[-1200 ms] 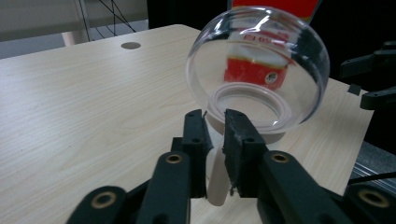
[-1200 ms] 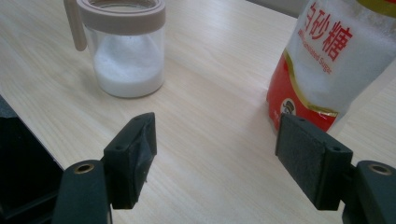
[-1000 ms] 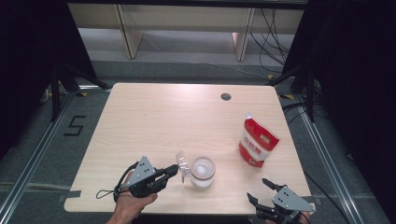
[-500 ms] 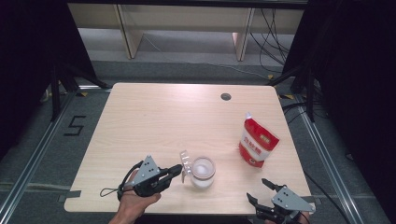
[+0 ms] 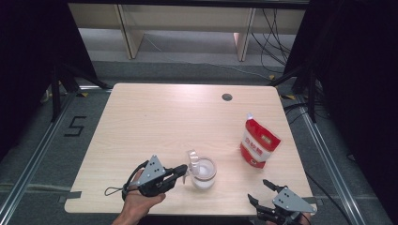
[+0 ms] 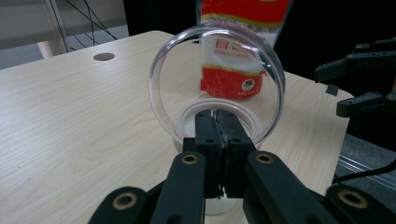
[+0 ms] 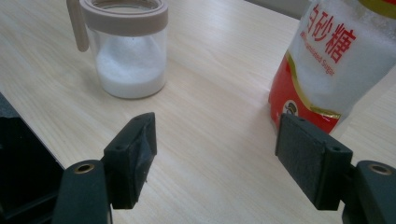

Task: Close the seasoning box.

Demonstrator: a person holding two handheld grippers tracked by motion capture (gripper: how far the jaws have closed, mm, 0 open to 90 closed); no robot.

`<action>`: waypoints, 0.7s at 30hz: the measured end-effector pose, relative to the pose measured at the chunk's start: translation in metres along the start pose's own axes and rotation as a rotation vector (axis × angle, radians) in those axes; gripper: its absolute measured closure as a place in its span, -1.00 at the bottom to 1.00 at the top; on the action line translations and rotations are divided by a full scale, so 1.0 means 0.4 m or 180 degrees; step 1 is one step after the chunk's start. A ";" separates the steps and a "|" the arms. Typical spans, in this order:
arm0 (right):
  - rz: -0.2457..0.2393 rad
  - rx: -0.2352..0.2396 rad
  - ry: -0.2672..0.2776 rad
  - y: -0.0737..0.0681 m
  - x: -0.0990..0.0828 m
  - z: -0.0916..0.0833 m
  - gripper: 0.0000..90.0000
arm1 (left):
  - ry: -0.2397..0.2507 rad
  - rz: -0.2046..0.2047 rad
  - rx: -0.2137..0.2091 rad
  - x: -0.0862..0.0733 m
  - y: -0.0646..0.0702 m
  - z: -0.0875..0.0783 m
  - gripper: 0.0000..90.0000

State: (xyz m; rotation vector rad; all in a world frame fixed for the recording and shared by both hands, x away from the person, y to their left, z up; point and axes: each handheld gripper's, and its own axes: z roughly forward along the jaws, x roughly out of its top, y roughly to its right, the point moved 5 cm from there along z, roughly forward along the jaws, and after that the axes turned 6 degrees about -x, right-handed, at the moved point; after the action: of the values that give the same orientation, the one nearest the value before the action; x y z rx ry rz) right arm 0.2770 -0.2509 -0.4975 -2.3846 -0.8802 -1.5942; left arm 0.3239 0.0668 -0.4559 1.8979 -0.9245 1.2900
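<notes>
between the left gripper (image 5: 184, 171) jaws, jar lid (image 6: 217, 81)

— What's the jar (image 5: 203, 172) like?

— A small clear jar with a beige collar, white granules (sugar, by the look of them) filling the bottom. It stands upright on the table, toward the near edge, a little right of centre.

— And its lid (image 6: 217, 81)?

— A clear round flip lid, hinged open and standing upright at the jar's 9 o'clock side in the high view.

— The sugar bag (image 5: 259, 143)?

— A red-and-white pouch standing upright, at about 2 o'clock from the jar, well apart.
</notes>
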 end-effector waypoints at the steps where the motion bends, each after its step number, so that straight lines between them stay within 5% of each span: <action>1: -0.0003 0.0004 0.0003 0.000 0.000 0.001 -0.33 | -0.0003 0.0018 -0.0005 0.000 -0.001 0.001 0.94; 2: 0.0099 0.0041 -0.0056 -0.007 -0.002 -0.001 -0.33 | -0.0013 0.0052 -0.0007 -0.001 -0.002 0.002 0.94; 10: 0.0073 0.0020 -0.0056 -0.008 -0.002 0.001 -0.32 | -0.0008 0.0032 -0.0037 0.003 0.000 0.006 0.87; 13: 0.0010 0.0034 -0.0030 -0.004 -0.002 0.002 -0.32 | -0.0010 -0.0004 -0.0059 0.002 -0.003 -0.002 0.63; 17: 0.0117 0.0069 -0.0046 -0.008 -0.002 0.001 -0.33 | 0.0054 -0.0236 -0.0094 -0.002 -0.008 -0.014 0.17; 19: 0.0073 0.0038 -0.0006 -0.003 -0.001 0.002 -0.33 | -0.0019 -0.0181 -0.0071 -0.002 -0.009 -0.022 0.01; 21: 0.0086 0.0054 -0.0002 -0.004 0.000 0.003 -0.33 | -0.0005 -0.0266 -0.0065 -0.004 -0.005 -0.023 -0.12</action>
State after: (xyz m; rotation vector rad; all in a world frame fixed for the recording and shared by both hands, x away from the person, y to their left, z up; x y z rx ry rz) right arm 0.2770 -0.2492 -0.4985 -2.3753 -0.8544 -1.5701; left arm 0.3206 0.0756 -0.4550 1.9016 -0.8470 1.2258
